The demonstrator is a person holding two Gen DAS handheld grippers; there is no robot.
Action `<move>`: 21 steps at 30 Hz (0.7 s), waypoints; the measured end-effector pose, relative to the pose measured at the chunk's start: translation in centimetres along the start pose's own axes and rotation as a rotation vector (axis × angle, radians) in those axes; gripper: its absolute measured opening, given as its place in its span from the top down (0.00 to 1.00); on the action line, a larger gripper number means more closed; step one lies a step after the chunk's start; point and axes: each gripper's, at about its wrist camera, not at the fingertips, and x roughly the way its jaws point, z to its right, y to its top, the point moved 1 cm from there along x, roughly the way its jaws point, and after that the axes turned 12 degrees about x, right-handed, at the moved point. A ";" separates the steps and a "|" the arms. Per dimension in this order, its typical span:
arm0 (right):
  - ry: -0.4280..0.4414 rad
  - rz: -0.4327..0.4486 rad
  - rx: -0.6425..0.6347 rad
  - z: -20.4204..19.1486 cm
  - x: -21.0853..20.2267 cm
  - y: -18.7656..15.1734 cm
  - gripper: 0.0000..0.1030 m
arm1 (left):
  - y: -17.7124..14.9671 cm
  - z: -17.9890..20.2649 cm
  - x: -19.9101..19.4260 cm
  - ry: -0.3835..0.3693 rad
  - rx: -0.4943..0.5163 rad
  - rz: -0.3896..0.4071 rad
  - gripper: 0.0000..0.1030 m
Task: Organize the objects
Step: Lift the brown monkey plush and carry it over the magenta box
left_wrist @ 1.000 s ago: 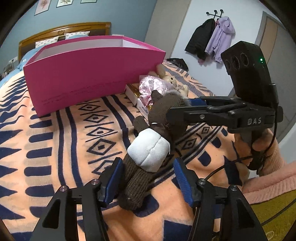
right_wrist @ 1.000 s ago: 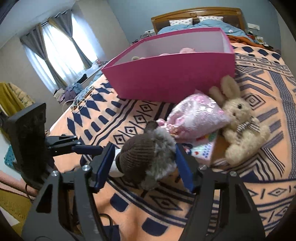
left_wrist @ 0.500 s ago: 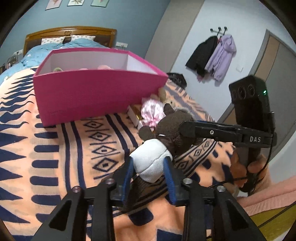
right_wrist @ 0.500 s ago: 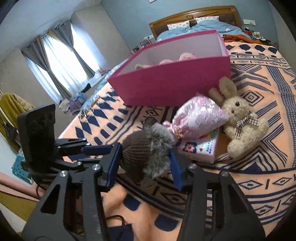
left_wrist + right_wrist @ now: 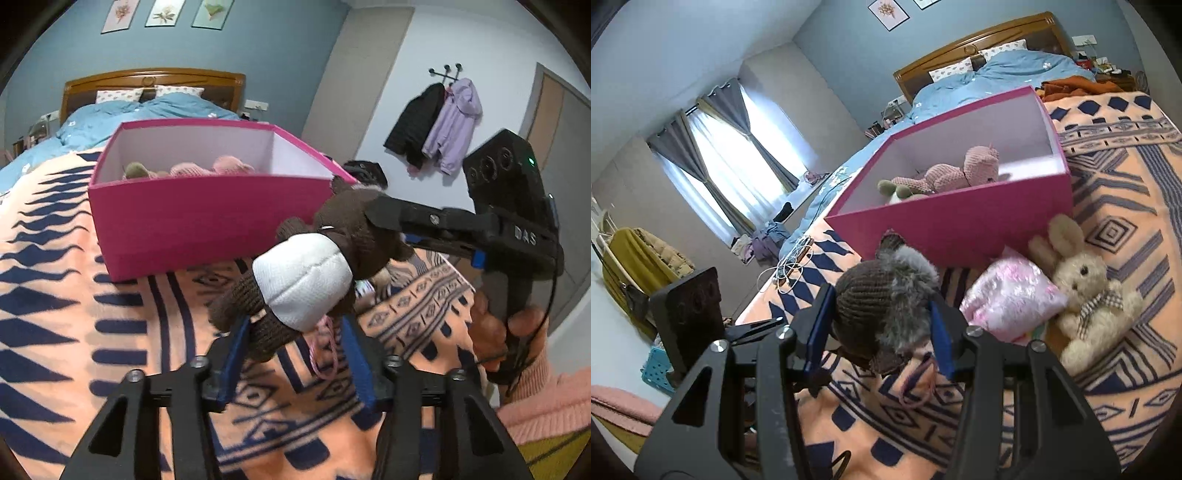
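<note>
The pink box (image 5: pixel 964 225), with a knitted pink toy (image 5: pixel 956 173) inside, stands mid-bed. Before it both grippers lift the knitted brown doll (image 5: pixel 332 258). The left gripper (image 5: pixel 295 354), jaws opening, pinches its leg; the right gripper (image 5: pixel 875 328) clamps its furry head. A satin pouch (image 5: pixel 1012 295) and plush rabbit (image 5: pixel 1086 284) lie rightward.

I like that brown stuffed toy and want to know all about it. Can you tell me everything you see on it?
The brown toy is a knitted plush with a dark brown head, small round ears, a grey fuzzy patch on the head and a padded white middle. It is lifted off the patterned blanket, lying roughly level in front of the pink box. The left gripper has its legs between its blue pads, its jaws opening a little; the right gripper is shut on its head.
</note>
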 end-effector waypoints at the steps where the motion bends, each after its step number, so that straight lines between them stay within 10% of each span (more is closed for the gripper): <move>1: 0.002 0.002 -0.005 -0.2 0.1 0.3 0.51 | 0.3 -0.3 -0.1 0.004 -0.005 0.008 0.58; 21: 0.060 0.098 -0.063 -3.2 2.8 9.6 0.49 | 10.5 -6.7 -1.3 0.155 0.017 0.122 0.58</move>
